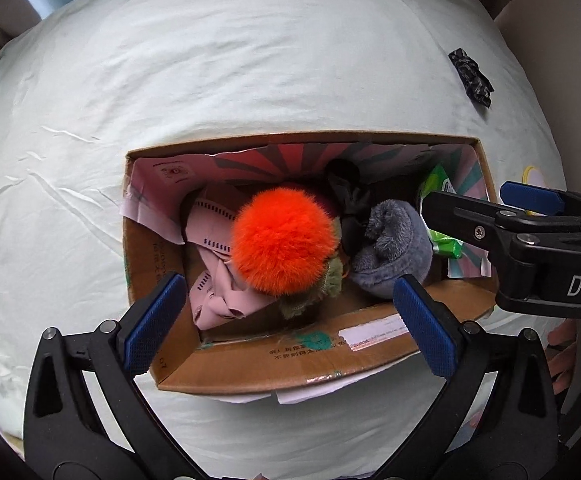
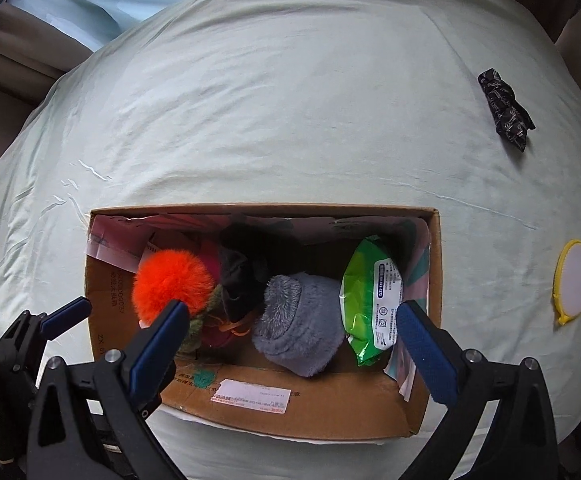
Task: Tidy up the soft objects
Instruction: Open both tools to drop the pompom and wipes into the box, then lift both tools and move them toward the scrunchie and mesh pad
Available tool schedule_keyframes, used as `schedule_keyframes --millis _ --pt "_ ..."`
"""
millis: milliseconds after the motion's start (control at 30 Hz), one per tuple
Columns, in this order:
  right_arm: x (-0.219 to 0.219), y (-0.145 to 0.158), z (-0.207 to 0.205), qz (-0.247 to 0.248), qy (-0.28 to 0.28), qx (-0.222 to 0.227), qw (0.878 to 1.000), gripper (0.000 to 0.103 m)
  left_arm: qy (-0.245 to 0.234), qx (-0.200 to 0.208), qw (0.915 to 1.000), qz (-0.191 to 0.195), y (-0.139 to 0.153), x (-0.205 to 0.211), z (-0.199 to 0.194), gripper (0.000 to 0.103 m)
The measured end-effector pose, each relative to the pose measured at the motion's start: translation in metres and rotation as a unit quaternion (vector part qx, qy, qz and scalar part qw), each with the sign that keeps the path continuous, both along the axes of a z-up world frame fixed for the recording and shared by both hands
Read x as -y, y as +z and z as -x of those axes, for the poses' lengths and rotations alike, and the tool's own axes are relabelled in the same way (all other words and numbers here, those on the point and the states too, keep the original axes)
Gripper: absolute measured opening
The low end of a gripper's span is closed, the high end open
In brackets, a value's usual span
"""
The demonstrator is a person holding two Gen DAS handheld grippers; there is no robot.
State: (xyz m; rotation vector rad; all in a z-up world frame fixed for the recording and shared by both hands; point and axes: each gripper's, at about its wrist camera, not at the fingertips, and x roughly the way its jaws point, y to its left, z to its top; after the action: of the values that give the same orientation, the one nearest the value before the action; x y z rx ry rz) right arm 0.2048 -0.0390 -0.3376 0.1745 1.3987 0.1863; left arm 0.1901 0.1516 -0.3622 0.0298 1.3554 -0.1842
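Note:
An open cardboard box (image 1: 370,344) (image 2: 310,408) sits on a pale sheet. Inside lie a fluffy orange pompom (image 1: 282,240) (image 2: 170,280) on a knitted item, a pink cloth (image 1: 218,280), a grey fuzzy piece (image 1: 394,248) (image 2: 294,320), a black item (image 1: 346,200) (image 2: 242,280) and a green packet (image 1: 442,240) (image 2: 370,300). My left gripper (image 1: 290,324) hangs open over the box's near wall, holding nothing. My right gripper (image 2: 292,344) is open above the grey piece, also holding nothing. Its pads (image 1: 530,196) show at the box's right end.
A black patterned cloth (image 1: 470,78) (image 2: 506,108) lies on the sheet (image 1: 250,60) at the far right. A round yellow-rimmed item (image 2: 574,280) lies right of the box. The bed's edges curve off to the left and the back.

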Motion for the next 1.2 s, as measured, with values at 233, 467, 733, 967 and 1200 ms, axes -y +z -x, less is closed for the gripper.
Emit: schedule_keyframes --millis 233,467,733,967,1200 --pt "0.002 0.041 0.022 0.0 -0.002 0.036 0.999 0.103 0.014 0.034 0.9993 -0.001 0.039 -0.001 0.022 0.103" --pt "0.011 0.107 0.063 0.013 -0.009 0.11 0.994 0.103 0.03 0.092 0.9953 -0.003 0.099 -0.002 0.056 0.103" --pt "0.028 0.187 0.121 0.024 -0.021 0.218 0.975 0.103 0.051 0.178 0.9826 0.016 0.175 0.0 0.104 0.103" --pt "0.06 0.238 0.168 0.051 -0.046 0.306 0.949 0.103 0.057 0.271 0.9607 0.021 0.238 0.013 0.141 0.103" --pt "0.121 0.249 0.187 0.054 -0.091 0.341 0.934 0.103 0.047 0.309 0.9492 0.033 0.264 0.06 0.148 0.103"
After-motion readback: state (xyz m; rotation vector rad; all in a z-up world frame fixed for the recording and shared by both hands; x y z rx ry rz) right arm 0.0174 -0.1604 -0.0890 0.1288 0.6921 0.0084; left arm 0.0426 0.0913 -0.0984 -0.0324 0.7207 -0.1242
